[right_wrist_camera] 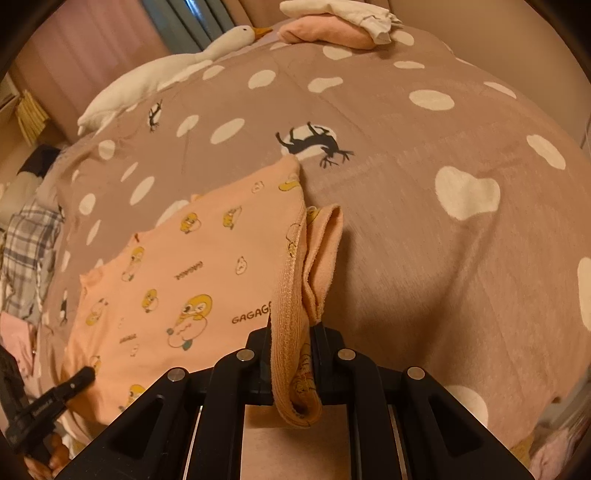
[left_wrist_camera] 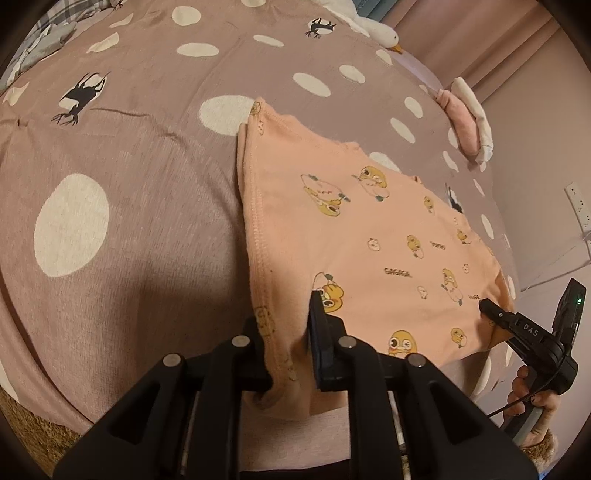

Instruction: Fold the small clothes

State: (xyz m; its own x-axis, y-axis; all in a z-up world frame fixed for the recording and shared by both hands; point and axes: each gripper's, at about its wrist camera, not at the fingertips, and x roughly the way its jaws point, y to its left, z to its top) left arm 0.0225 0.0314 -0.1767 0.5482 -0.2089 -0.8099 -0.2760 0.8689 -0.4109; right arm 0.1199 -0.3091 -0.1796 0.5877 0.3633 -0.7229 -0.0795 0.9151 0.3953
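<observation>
A small peach garment (left_wrist_camera: 369, 229) printed with yellow ducks lies spread on the spotted bedcover; it also shows in the right wrist view (right_wrist_camera: 192, 273). My left gripper (left_wrist_camera: 288, 332) is shut on its near left corner, cloth bunched between the fingers. My right gripper (right_wrist_camera: 291, 343) is shut on the near right corner, where the stitched hem and a folded flap (right_wrist_camera: 321, 258) hang between the fingers. Each gripper shows in the other's view, the right one (left_wrist_camera: 491, 310) and the left one (right_wrist_camera: 77, 378).
The mauve bedcover (left_wrist_camera: 129, 177) has white spots and black deer prints. A stack of folded pink and white clothes (right_wrist_camera: 332, 26) sits at the far edge. A white goose plush (right_wrist_camera: 177, 62) lies at the back. Plaid fabric (right_wrist_camera: 26, 254) lies at the left.
</observation>
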